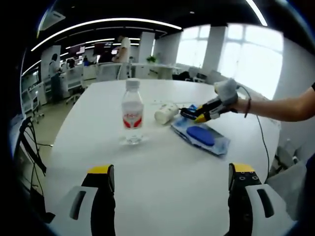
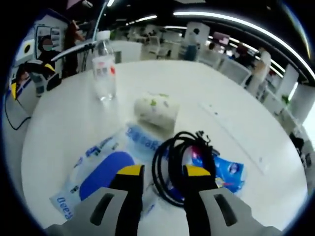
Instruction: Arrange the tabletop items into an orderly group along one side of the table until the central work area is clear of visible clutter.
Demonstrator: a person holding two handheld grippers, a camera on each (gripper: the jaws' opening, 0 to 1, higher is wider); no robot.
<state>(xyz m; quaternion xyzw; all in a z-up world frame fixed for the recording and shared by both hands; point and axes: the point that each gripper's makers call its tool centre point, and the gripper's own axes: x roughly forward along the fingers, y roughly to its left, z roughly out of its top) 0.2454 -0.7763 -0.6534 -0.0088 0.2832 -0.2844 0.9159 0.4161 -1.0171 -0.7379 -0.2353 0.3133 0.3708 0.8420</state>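
Note:
On the round white table (image 1: 98,147) a clear water bottle (image 1: 132,113) with a red label stands upright. A white paper roll (image 1: 166,113) lies on its side to its right, next to a blue-and-white packet (image 1: 202,135). My left gripper (image 1: 171,172) hangs wide open over the near table edge, holding nothing. A person's hand brings my right gripper (image 1: 187,114) in from the right, low over the packet. In the right gripper view my right gripper (image 2: 165,172) is half closed around a black cable coil (image 2: 170,147) resting on the packet (image 2: 98,172). Beyond it are the roll (image 2: 156,112) and the bottle (image 2: 104,69).
A second small blue packet (image 2: 231,174) lies under the coil's right side. A long flat cover strip (image 2: 226,123) runs across the tabletop. My left gripper (image 2: 30,77) shows at the table's far left edge. Office chairs, desks and people stand beyond the table.

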